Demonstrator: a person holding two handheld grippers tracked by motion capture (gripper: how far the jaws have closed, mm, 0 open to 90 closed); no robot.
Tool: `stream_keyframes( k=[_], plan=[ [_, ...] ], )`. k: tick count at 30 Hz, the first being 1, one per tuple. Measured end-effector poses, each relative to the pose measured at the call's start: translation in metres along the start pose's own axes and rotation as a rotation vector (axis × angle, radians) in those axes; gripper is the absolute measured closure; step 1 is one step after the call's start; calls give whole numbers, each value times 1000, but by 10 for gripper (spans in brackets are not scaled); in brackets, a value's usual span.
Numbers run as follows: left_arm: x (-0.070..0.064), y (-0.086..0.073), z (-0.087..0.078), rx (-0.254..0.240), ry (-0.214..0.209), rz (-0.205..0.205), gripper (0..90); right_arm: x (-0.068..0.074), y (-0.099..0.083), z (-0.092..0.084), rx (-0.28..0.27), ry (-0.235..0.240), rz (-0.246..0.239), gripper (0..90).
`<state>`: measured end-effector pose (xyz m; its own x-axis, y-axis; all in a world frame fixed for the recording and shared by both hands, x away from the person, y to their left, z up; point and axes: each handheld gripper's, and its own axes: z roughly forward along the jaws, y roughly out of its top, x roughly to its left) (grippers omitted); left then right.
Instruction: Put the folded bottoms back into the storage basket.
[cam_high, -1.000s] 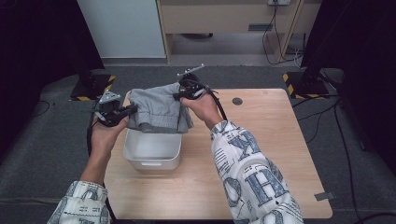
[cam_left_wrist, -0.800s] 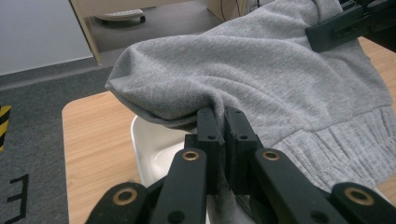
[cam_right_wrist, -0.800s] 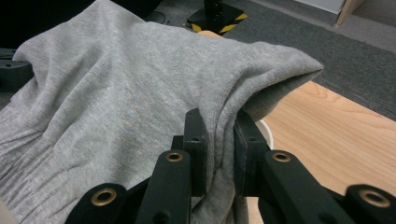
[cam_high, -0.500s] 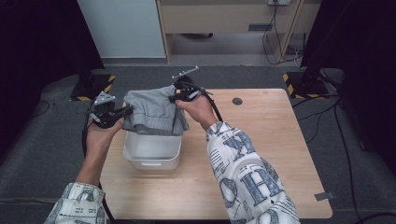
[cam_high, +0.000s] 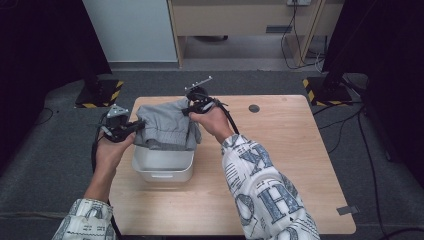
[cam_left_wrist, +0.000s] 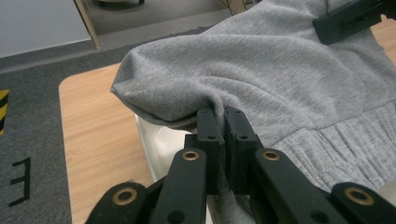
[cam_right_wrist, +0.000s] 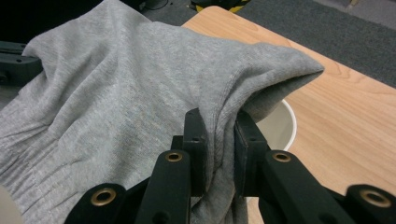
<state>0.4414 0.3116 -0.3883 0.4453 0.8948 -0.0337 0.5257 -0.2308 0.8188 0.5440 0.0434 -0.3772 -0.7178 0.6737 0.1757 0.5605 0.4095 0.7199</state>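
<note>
I am holding one grey knitted cotton garment (cam_high: 167, 129) stretched above the white rectangular plastic tub (cam_high: 162, 167) on the light wooden table (cam_high: 280, 165). My left gripper (cam_left_wrist: 222, 122) is clamping its near edge and my right gripper (cam_right_wrist: 219, 128) is pinching a fold. No label or print is showing on the cloth.

Large letters are printed on the person's patterned right sleeve (cam_high: 265, 195): an "H" reads clearly, with what looks like an "N" above it nearer the right gripper (cam_high: 192, 106); the rest is too broken to read. In the left gripper view, a black "E"-like mark (cam_left_wrist: 18, 181) lies on the grey floor, left of the jaws.
</note>
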Motion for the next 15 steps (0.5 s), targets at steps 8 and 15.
stream_keyframes(
  k=[8, 15],
  plan=[
    [4, -9, 2, 16, -6, -4, 857, 0, -5, 6, 19, 1, 1, 777],
    [6, -15, 4, 27, -5, -11, 857, 4, -5, 13, 37, -4, 0, 773]
  ],
)
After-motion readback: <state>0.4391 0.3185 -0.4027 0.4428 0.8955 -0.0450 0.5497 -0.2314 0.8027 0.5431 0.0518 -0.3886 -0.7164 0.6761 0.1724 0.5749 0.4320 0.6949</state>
